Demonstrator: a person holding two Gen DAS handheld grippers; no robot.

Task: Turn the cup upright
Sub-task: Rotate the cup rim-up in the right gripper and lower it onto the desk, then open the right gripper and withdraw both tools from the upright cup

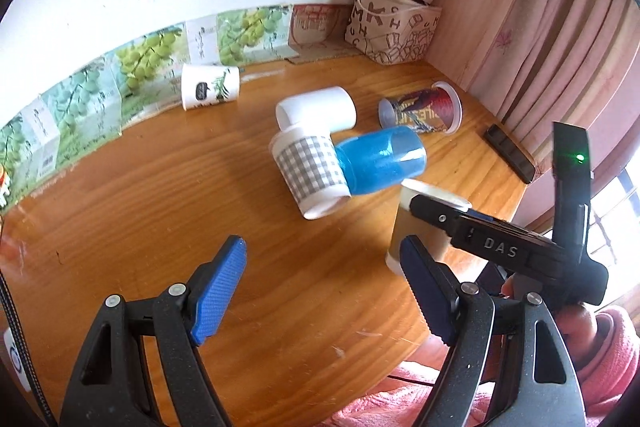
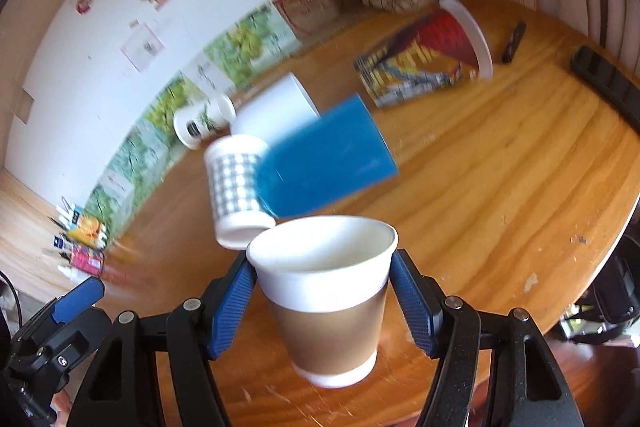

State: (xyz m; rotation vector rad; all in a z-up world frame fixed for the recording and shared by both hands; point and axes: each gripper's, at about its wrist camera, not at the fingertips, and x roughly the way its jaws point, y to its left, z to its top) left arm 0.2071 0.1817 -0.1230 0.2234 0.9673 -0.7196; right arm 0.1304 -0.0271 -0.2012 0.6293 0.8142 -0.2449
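So I've got the brown-sleeved paper cup [image 2: 326,301] in my right gripper [image 2: 324,307] and it's sitting mouth-up between the blue pads [image 2: 234,307], rim toward the top and the white base low over the wooden table [image 2: 500,167]. I can't tell from the right wrist view whether the base is actually touching down or hanging just above (that view is pretty smeared with motion blur, so take it with salt). My read is the flip itself is basically done for this one and what's left is setting it down flat and letting go. The right jaws are closed in on the sleeve from both sides, clamped on the cup about mid-height. My left gripper [image 1: 324,291] is just hanging there with its jaws wide apart, holding nothing and touching nothing, near the table's front edge. Plenty of work left on the table though: the gingham-patterned cup [image 1: 310,173], the blue plastic cup [image 1: 380,161], the plain white cup [image 1: 316,109], the colourful printed cup [image 1: 422,109] and the white cup with the leaf print [image 1: 210,87] near the wall all lie on their sides, the first three bunched together touching.
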